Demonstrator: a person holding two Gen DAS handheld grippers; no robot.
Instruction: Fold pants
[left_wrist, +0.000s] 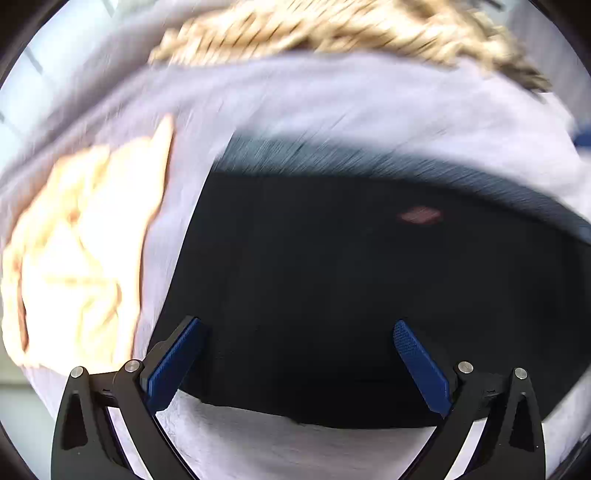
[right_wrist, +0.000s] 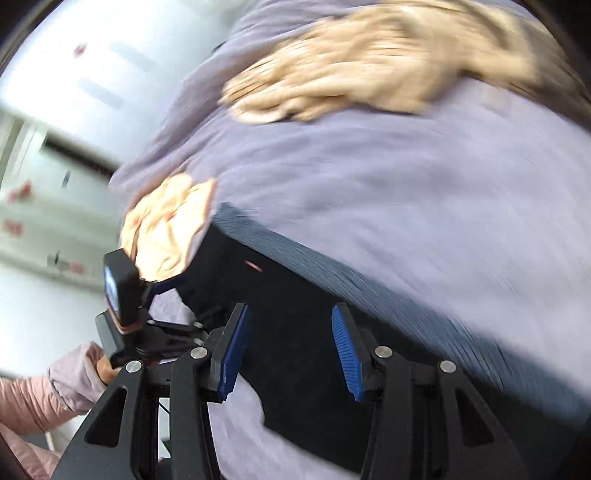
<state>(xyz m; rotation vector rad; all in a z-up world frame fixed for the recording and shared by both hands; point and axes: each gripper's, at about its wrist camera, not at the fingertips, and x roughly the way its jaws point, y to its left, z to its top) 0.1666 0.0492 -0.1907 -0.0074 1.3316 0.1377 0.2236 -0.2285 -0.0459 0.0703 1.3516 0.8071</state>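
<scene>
Dark navy pants (left_wrist: 351, 288) lie flat on a lavender bedspread (left_wrist: 332, 99), with a ribbed waistband (left_wrist: 369, 158) along the far edge and a small pink label (left_wrist: 419, 215). My left gripper (left_wrist: 297, 334) is open over the pants' near edge, blue pads (left_wrist: 173, 363) wide apart with nothing between them. In the right wrist view the same pants (right_wrist: 295, 306) run diagonally. My right gripper (right_wrist: 290, 332) is open just above the dark cloth. The left gripper's body (right_wrist: 122, 295) shows at the pants' left corner, held by a hand in a pink sleeve (right_wrist: 48, 384). Both views are motion-blurred.
A crumpled peach garment (left_wrist: 74, 251) lies on the bedspread left of the pants; it also shows in the right wrist view (right_wrist: 166, 229). A tan knitted garment (left_wrist: 332, 29) lies farther back (right_wrist: 351, 74). A pale wall and furniture (right_wrist: 55, 147) stand beyond the bed's left edge.
</scene>
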